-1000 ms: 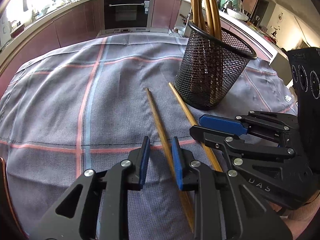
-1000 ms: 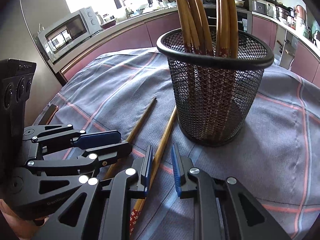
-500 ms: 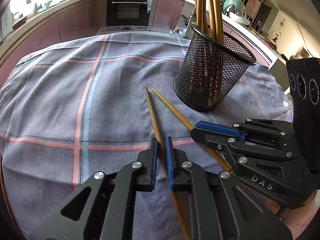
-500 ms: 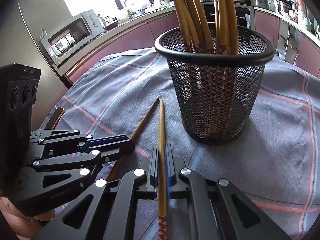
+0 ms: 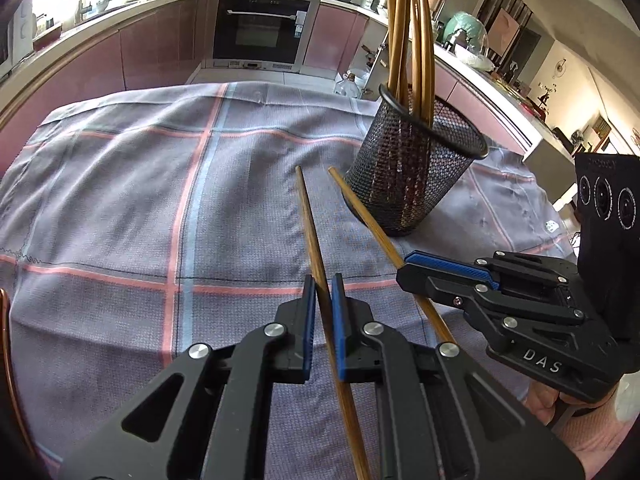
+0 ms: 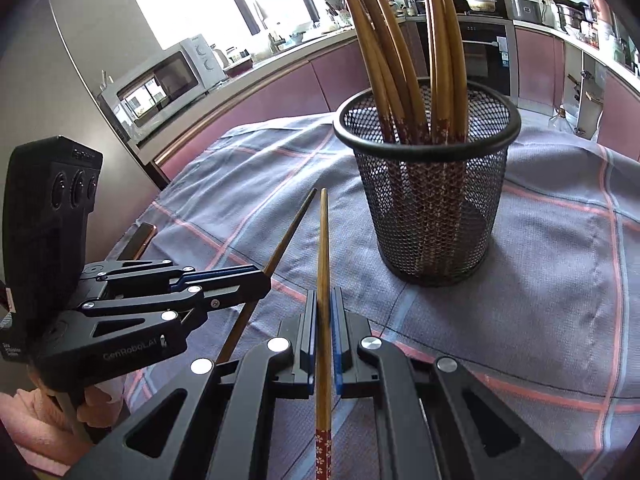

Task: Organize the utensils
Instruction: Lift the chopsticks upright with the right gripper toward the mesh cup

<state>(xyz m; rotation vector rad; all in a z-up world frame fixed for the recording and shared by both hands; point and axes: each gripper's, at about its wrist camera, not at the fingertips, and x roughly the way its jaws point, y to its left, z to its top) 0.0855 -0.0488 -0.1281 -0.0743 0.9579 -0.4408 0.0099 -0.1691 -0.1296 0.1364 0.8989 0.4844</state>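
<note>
In the left wrist view my left gripper [image 5: 322, 285] is shut on a dark wooden chopstick [image 5: 308, 216] whose tip points across the cloth, left of the black mesh holder [image 5: 408, 176]. In the same view my right gripper [image 5: 405, 270] comes in from the right, shut on a lighter chopstick [image 5: 360, 216]. In the right wrist view my right gripper [image 6: 324, 298] pinches that lighter chopstick [image 6: 323, 240], its red patterned end toward the camera. The left gripper [image 6: 267, 280] holds the dark chopstick [image 6: 289, 232] beside it. Several chopsticks [image 6: 400, 48] stand in the mesh holder [image 6: 432, 216].
A grey plaid cloth [image 5: 120, 208] covers the table. A hand [image 5: 560, 408] grips the right tool's handle. A brown flat object [image 6: 142, 236] lies at the cloth's left edge. Kitchen counters, an oven [image 5: 260, 32] and a microwave [image 6: 160, 80] stand beyond the table.
Both grippers stood open around their chopsticks and have shut on them. Both have since drawn back a little from the mesh holder, carrying the chopsticks.
</note>
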